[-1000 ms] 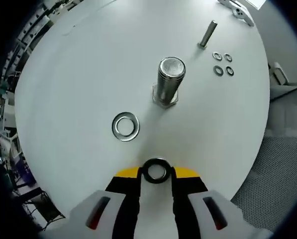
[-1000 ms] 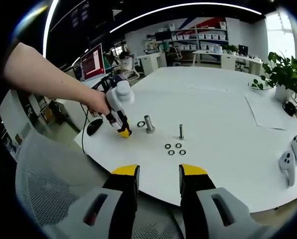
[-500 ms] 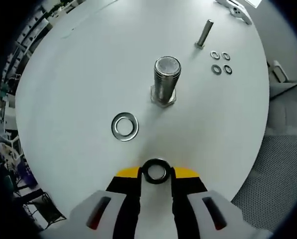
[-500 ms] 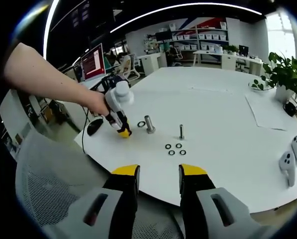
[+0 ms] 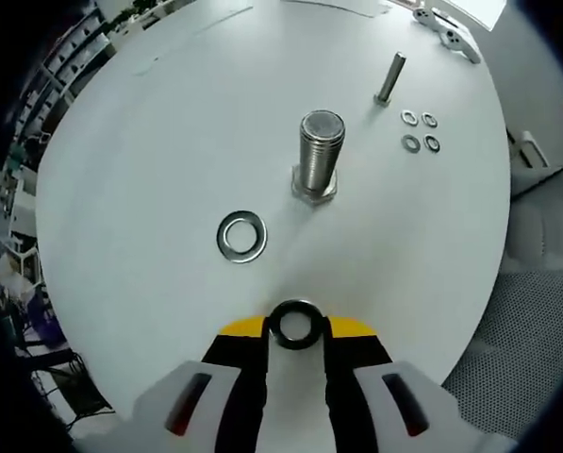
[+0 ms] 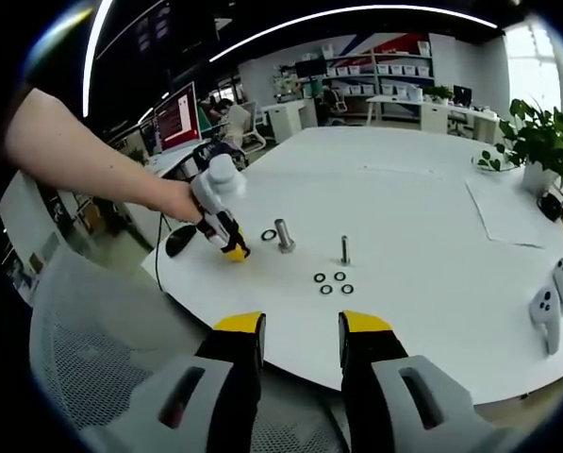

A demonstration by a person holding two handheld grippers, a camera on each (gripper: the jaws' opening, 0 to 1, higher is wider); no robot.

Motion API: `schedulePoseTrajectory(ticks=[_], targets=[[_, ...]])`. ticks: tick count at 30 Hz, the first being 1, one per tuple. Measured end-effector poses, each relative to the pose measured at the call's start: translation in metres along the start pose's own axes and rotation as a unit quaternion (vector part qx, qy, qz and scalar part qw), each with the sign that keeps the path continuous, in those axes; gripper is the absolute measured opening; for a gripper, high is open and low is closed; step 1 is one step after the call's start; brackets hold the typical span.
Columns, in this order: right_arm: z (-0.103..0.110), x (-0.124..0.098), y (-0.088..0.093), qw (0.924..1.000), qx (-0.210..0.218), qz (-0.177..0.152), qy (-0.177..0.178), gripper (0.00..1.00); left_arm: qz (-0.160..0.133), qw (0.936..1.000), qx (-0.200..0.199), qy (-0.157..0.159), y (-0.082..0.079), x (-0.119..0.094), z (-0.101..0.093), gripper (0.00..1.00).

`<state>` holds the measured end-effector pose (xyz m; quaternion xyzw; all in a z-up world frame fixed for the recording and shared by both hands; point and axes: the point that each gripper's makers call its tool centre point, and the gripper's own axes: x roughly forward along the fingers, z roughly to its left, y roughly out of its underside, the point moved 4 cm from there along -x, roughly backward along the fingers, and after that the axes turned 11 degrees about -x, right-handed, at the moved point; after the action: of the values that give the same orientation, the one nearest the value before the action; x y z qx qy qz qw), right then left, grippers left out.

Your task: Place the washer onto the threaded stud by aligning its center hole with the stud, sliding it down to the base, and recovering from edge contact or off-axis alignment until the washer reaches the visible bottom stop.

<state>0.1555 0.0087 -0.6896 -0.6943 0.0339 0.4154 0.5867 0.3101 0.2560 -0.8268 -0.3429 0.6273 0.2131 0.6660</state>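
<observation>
Two-jaw left gripper: pale grey plastic housings with red slot insets, black fingers, yellow tips. Same colours on the right gripper. Bare forearm, no sleeve, with a hand gripping a rounded white body.

A white round table carries four small rings at about two o'clock in the left gripper view, beside a thin upright bolt. A potted plant stands at the right gripper view's three o'clock.
</observation>
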Motion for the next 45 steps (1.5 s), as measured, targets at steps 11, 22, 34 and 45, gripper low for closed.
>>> schedulePoseTrajectory(ticks=[11, 22, 34, 45], targets=[[-0.001, 0.000, 0.000, 1.0000, 0.000, 0.000, 0.002, 0.34, 0.002, 0.9999, -0.004, 0.010, 0.000, 0.000, -0.002, 0.19], [-0.001, 0.000, 0.000, 1.0000, 0.001, 0.001, 0.002, 0.34, 0.011, 0.9996, 0.025, 0.011, -0.001, -0.003, -0.005, 0.19], [0.000, 0.000, 0.000, 1.0000, 0.001, 0.000, 0.000, 0.34, 0.005, 0.9989, 0.046, 0.007, -0.011, -0.009, -0.004, 0.18], [0.000, -0.001, 0.000, 1.0000, 0.003, 0.000, 0.001, 0.34, 0.007, 0.9989, 0.047, 0.004, -0.012, 0.001, -0.007, 0.19]])
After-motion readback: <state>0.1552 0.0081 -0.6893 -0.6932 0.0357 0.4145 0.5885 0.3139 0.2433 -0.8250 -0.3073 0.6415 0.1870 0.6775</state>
